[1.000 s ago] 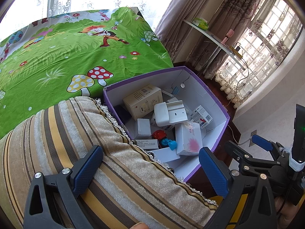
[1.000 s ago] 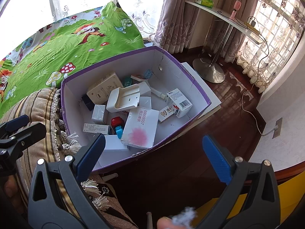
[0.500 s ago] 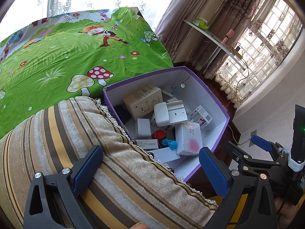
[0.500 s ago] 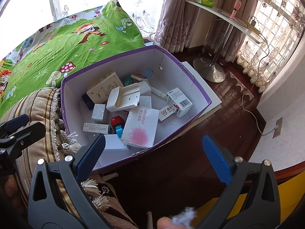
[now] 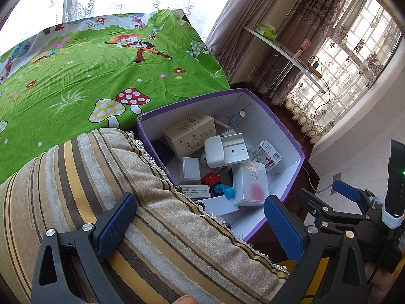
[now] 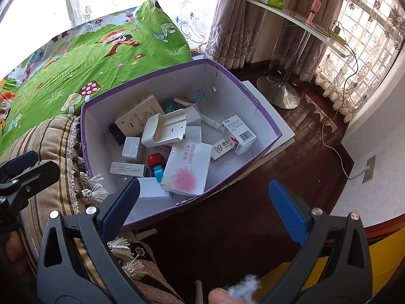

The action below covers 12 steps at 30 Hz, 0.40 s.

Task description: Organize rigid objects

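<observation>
A purple-rimmed cardboard box (image 5: 278,124) (image 6: 243,86) with white walls holds several rigid objects: a beige carton (image 5: 188,133) (image 6: 138,116), a white plastic holder (image 5: 225,149) (image 6: 165,130), a white box with a pink print (image 5: 250,183) (image 6: 188,168), a barcode carton (image 6: 238,133), a red and blue toy (image 5: 217,183) (image 6: 155,164). My left gripper (image 5: 200,225) is open and empty over a striped cushion, near the box. My right gripper (image 6: 202,207) is open and empty above the box's near edge.
A striped tasselled cushion (image 5: 76,190) (image 6: 50,136) lies left of the box. A green cartoon bedsheet (image 5: 88,68) (image 6: 101,50) lies behind. Dark wood floor (image 6: 291,152), a white shelf on a metal stand (image 6: 291,58), a trailing cable and curtains are to the right.
</observation>
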Available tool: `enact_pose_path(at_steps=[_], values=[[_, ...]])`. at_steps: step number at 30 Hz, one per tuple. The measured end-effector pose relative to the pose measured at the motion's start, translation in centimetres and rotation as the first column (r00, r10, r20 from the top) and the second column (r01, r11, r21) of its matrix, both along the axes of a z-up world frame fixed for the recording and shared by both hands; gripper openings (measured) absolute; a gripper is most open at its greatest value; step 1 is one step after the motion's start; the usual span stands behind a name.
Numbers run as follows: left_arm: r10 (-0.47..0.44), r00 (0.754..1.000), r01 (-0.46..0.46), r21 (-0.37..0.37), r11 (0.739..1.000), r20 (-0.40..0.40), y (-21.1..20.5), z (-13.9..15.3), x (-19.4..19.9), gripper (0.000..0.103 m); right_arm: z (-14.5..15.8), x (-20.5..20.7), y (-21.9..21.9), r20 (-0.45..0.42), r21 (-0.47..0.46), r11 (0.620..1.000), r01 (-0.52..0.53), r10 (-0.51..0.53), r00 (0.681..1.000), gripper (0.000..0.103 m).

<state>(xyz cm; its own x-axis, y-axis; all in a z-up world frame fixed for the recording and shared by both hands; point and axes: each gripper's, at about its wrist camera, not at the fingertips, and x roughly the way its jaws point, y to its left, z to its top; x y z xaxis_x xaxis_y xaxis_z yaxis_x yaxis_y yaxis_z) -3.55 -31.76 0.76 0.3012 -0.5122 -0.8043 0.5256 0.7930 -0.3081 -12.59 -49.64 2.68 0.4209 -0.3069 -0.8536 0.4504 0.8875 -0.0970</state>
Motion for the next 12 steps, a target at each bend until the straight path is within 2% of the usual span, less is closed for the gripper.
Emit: enact_pose_path(at_steps=[12], values=[[-0.002, 1.000, 0.001, 0.022, 1.000, 0.008, -0.67, -0.14, 0.01, 0.102, -0.37, -0.17, -0.05, -0.001, 0.014, 1.000, 0.002, -0.002, 1.000, 0.102]])
